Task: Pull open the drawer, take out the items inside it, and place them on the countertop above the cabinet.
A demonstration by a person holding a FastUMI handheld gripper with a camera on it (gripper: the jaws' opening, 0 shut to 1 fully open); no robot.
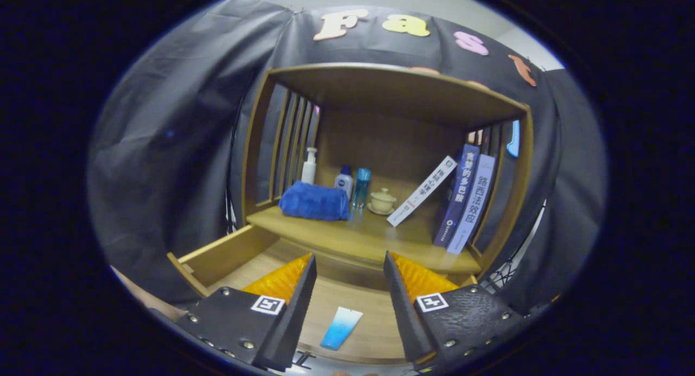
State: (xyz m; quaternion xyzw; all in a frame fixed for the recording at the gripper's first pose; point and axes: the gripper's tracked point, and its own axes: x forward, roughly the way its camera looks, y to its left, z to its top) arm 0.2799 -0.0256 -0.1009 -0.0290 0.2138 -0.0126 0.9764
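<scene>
The tongs [347,278] hang wide open over the pulled-out wooden drawer [217,256], holding nothing; the fingers [296,305] stand well apart. Between them, on the drawer's pale wooden floor, lies a flat blue-and-white packet [340,327], touching neither finger and pointing away at a slight slant.

Beyond the fingertips is the light wooden surface [369,237] of the cabinet, under a wooden top board and framed by slatted sides. On its left part lies a folded blue towel [315,201]. Behind the towel stands a white pump bottle [309,165]; just to the towel's right are a small white bottle with a blue cap [343,180] and, beside it, a slim clear-blue bottle [361,187]. A cream lidded cup on a saucer [383,200] sits near the middle. To the right, a white book [422,190] leans steeply toward two upright books, one dark blue [457,194] and one pale lilac [473,203], which stand against the right-hand slats.
</scene>
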